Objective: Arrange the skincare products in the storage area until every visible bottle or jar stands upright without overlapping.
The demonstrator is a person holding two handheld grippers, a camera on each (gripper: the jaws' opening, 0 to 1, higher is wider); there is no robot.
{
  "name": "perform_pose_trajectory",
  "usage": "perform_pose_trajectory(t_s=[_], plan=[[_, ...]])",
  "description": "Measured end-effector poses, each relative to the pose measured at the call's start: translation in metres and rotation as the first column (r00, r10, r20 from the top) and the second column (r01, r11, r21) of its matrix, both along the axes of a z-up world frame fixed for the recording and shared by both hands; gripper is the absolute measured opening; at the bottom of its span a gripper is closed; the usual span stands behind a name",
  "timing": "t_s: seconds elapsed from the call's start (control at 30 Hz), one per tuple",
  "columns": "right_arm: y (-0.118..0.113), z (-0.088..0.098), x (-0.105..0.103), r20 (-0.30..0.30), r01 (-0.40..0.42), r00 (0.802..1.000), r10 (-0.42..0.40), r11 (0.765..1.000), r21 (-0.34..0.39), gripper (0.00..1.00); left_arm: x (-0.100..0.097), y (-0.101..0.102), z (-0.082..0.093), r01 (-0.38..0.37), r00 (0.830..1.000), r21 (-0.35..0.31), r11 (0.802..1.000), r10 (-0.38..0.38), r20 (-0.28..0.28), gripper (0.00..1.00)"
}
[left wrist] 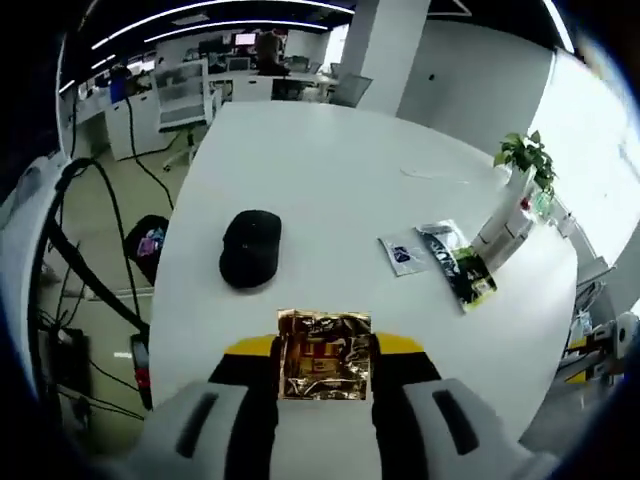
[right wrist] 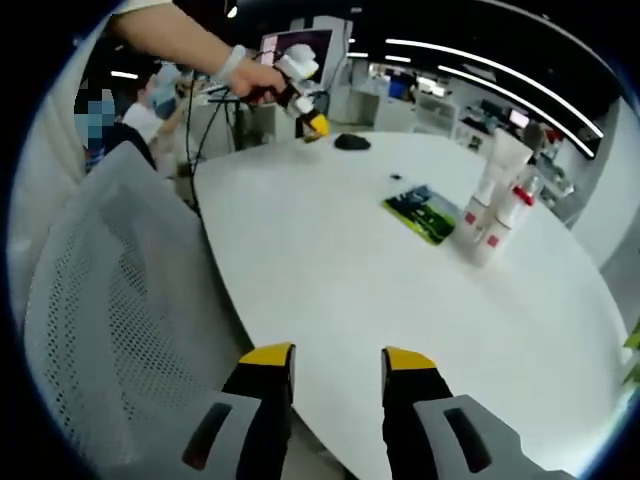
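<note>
In the left gripper view, the left gripper (left wrist: 323,358) is clamping 1 gold sachet (left wrist: 323,368) over the white table (left wrist: 320,190), where 1 black cap (left wrist: 250,247) and 2 flat packets (left wrist: 440,258) are lying beside white bottles (left wrist: 505,225). In the right gripper view, the right gripper (right wrist: 338,362) is hanging released, holding nothing; 3 white bottles (right wrist: 492,210) are standing upright, touching, beside 1 green packet (right wrist: 420,212), and a person's hand (right wrist: 258,78) is gripping the left gripper (right wrist: 305,100).

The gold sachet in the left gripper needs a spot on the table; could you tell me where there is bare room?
The left gripper holds the gold sachet. Free: the wide white table beyond the black cap, and the near stretch before the right gripper. Crowded: the packets and the white bottles beside them.
</note>
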State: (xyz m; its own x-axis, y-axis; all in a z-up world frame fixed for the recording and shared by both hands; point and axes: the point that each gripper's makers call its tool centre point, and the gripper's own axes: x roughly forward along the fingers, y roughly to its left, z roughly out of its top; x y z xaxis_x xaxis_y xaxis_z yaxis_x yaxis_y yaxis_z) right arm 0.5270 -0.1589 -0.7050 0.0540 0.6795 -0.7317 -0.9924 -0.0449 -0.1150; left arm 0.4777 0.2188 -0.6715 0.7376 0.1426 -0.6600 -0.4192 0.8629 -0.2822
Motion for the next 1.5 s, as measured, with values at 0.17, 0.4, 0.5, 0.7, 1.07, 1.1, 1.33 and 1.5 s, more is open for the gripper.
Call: perform_pose_trajectory(t_s=[0.17,0.4,0.5,0.7,1.07,1.1,1.33,1.5], plan=[[-0.001,0.0,0.003,0.004,0.018,1.0,-0.018,1.0,-0.003,0.36,0.0,-0.055,0.025,0.051,0.992,-0.046,0.998,-0.046,0.118,0.32],[-0.002,0.001,0.01,0.024,0.055,0.998,-0.055,0.998,-0.002,0.37,-0.007,-0.111,0.031,0.108,0.973,-0.095,0.99,-0.086,0.215,0.32],[-0.003,0.003,0.016,0.042,0.08,0.996,-0.08,0.997,0.002,0.37,-0.011,-0.139,0.035,0.119,0.96,-0.146,0.982,-0.077,0.27,0.32],[-0.005,0.009,0.028,0.019,0.165,0.986,-0.165,0.986,0.02,0.37,-0.026,-0.202,0.042,0.177,0.934,-0.159,0.971,-0.115,0.338,0.32],[0.044,0.073,0.002,-0.614,0.537,0.727,-0.308,0.812,0.228,0.41,-0.035,-0.258,0.042,0.354,0.887,0.061,0.933,-0.355,0.295,0.32],[0.049,0.08,-0.011,-0.668,0.538,0.693,-0.27,0.81,0.232,0.42,-0.037,-0.264,0.043,0.365,0.885,0.071,0.928,-0.37,0.282,0.32],[0.055,0.08,-0.059,-0.85,0.529,0.494,-0.182,0.839,0.128,0.41,-0.036,-0.29,0.043,0.453,0.841,0.137,0.881,-0.473,0.261,0.32],[0.06,0.077,-0.088,-0.868,0.416,0.477,-0.134,0.905,0.089,0.33,-0.038,-0.318,0.044,0.523,0.797,0.2,0.828,-0.559,0.228,0.32]])
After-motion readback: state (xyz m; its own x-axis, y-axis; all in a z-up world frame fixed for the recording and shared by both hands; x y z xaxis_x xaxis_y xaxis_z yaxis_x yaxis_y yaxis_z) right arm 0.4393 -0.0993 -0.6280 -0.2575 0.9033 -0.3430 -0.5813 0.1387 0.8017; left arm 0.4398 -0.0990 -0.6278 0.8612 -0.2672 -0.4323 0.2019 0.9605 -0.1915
